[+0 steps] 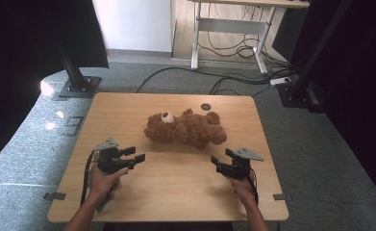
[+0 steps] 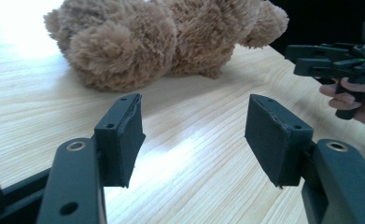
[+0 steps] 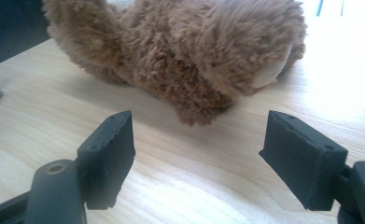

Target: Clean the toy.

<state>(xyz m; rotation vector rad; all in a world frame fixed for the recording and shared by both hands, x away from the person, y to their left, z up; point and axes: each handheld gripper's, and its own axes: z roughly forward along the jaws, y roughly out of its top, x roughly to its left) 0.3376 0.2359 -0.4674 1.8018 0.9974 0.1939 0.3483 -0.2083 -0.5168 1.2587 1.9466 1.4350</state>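
A brown teddy bear (image 1: 185,129) lies on its side at the middle of the wooden surface (image 1: 171,178), free of any grip. The left tool (image 1: 133,157) and right tool (image 1: 216,161), jaws apart and empty, flank it from the near side, probably to take it from both ends.

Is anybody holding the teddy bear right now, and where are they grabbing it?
Nobody is. The teddy bear lies on the table. The left gripper and right gripper are both open with nothing between their jaws, apart from the bear.
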